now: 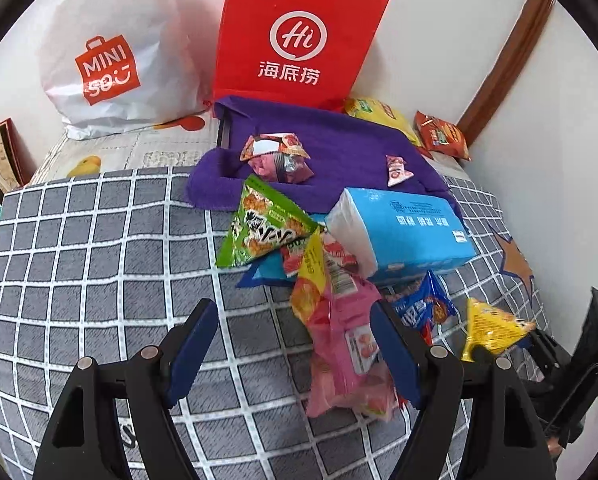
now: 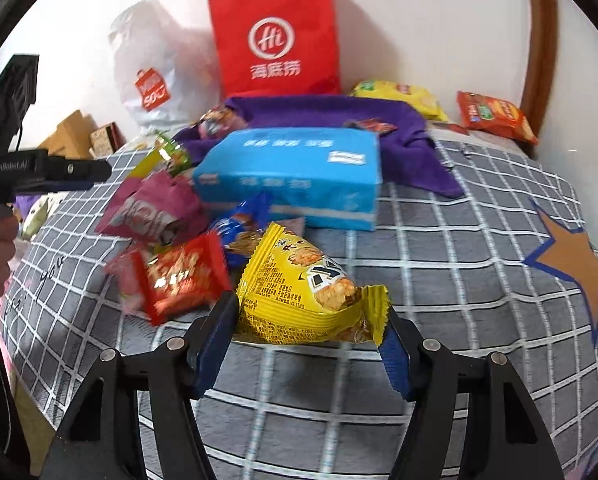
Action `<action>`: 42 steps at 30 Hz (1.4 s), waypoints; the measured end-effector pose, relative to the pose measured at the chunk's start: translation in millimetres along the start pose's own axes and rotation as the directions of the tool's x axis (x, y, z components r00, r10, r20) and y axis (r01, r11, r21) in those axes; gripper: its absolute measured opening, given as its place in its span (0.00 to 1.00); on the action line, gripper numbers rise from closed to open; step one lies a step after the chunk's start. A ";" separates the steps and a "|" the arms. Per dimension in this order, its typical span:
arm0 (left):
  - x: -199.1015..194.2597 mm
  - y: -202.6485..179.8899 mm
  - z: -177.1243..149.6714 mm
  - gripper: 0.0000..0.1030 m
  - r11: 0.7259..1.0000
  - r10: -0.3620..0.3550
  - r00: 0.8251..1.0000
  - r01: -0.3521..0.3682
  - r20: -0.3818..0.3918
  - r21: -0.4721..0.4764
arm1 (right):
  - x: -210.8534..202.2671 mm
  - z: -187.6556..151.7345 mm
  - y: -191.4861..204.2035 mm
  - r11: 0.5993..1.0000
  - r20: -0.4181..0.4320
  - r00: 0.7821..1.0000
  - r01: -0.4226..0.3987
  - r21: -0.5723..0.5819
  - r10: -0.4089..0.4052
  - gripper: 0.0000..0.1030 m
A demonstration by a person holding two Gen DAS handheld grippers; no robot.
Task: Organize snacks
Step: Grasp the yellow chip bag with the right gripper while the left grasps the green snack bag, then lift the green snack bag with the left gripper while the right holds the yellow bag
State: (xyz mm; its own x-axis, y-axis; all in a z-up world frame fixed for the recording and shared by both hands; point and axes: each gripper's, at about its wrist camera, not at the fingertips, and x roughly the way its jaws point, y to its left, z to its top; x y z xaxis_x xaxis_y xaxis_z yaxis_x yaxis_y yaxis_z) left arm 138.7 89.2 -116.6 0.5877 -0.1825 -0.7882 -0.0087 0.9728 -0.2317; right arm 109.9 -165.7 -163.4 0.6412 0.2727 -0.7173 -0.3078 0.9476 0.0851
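Snack packets lie piled on a grey checked bedspread (image 1: pixel 99 264). My left gripper (image 1: pixel 295 344) is open, its right finger beside a pink packet (image 1: pixel 347 360); nothing sits between the jaws. A green packet (image 1: pixel 263 228) and a small blue packet (image 1: pixel 423 308) lie further off. My right gripper (image 2: pixel 311 332) has its jaws on both sides of a yellow rice-cracker packet (image 2: pixel 299 288), which also shows in the left wrist view (image 1: pixel 495 328). A red packet (image 2: pixel 183 276) and a magenta packet (image 2: pixel 155 208) lie to its left.
A blue tissue pack (image 1: pixel 399 232) (image 2: pixel 299 172) sits by a purple towel (image 1: pixel 339 148) (image 2: pixel 323 112). A red paper bag (image 1: pixel 295 36) (image 2: pixel 275 36) and a white plastic bag (image 1: pixel 111 52) stand against the wall. Yellow (image 2: pixel 399 96) and orange (image 2: pixel 495 116) chip bags lie far right.
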 end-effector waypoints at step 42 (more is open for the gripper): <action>15.0 39.1 1.1 0.33 0.999 -0.022 1.000 0.023 0.020 -0.046 | 39.8 14.2 -46.6 0.990 0.014 0.994 0.110 0.086 -0.111 0.64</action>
State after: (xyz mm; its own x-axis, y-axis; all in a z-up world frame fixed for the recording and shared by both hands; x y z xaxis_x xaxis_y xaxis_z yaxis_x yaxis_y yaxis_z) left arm 148.0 124.7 -136.9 0.6040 -0.2008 -0.7713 -0.0326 0.9607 -0.2756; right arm 159.8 -196.6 -186.1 0.6815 0.1678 -0.7123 -0.1743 0.9826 0.0648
